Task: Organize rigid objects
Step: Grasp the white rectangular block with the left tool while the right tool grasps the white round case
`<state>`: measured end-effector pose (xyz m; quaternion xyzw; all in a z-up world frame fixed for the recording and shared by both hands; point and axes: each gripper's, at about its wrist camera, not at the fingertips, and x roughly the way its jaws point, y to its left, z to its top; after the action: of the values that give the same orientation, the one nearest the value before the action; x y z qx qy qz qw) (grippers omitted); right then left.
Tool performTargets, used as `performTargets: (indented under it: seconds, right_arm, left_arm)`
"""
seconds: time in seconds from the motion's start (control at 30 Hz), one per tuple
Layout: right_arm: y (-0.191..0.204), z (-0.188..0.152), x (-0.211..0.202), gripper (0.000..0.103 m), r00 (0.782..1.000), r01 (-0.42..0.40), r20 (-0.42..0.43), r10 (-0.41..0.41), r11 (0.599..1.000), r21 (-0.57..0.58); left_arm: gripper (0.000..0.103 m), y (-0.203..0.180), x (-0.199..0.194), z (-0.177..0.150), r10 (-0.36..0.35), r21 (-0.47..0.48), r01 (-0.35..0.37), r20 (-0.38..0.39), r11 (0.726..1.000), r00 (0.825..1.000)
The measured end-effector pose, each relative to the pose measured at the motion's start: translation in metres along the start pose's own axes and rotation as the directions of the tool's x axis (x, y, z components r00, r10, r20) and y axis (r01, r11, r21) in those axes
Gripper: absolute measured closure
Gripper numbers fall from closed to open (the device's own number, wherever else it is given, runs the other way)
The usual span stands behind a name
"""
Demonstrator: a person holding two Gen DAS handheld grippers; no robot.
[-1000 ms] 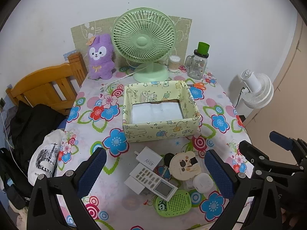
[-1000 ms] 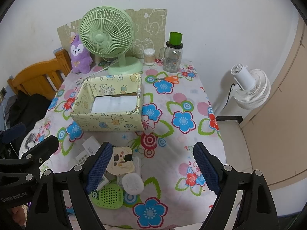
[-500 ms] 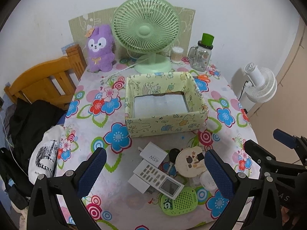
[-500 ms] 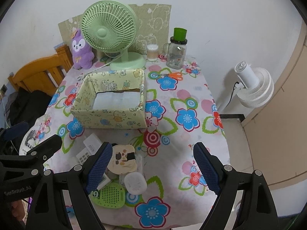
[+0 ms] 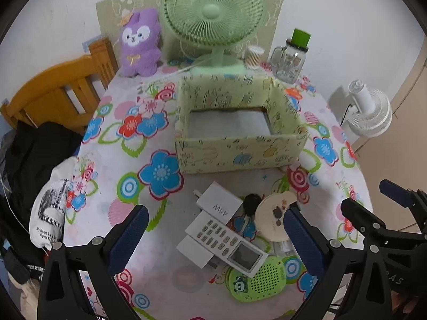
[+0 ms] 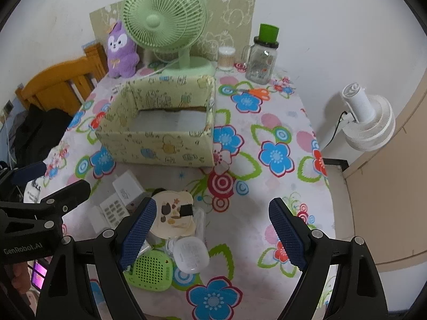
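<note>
A pile of small items lies near the table's front edge: a white remote [image 5: 226, 241], a white charger [image 5: 220, 204], a round cream case [image 5: 273, 220], a green perforated gadget [image 5: 257, 280] and a white earbud case [image 6: 190, 252]. Behind them stands an open yellow patterned box [image 5: 240, 130] with a white bottom. My left gripper [image 5: 213, 237] hovers open above the remote and charger. My right gripper [image 6: 210, 236] is open too, to the right of the pile, its left finger over the cream case [image 6: 174, 214]. Neither gripper holds anything.
At the back stand a green fan [image 5: 213, 18], a purple plush [image 5: 140, 44], a cotton-swab jar [image 5: 253, 57] and a glass jar with a green lid [image 5: 292, 56]. Orange scissors [image 6: 256, 93] lie back right. A wooden chair [image 5: 53, 93] stands left, a white floor fan [image 6: 368, 122] right.
Both grippers have sunk toward the table and tipped further down, so the pile and the box look larger and closer. Their jaws stay equally wide.
</note>
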<state>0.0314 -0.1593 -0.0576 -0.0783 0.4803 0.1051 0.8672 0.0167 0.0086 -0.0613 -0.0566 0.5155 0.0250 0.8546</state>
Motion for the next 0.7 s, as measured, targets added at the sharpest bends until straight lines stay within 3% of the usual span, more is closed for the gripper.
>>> performTargets:
  seconds: [0.7]
  right_arm:
    - [0.014, -0.040, 0.059, 0.015, 0.990, -0.022, -0.142, 0.019, 1.000, -0.020]
  left_arm:
    - [0.002, 0.016, 0.059, -0.039, 0.024, -0.015, -0.026, -0.144, 1.000, 0.989]
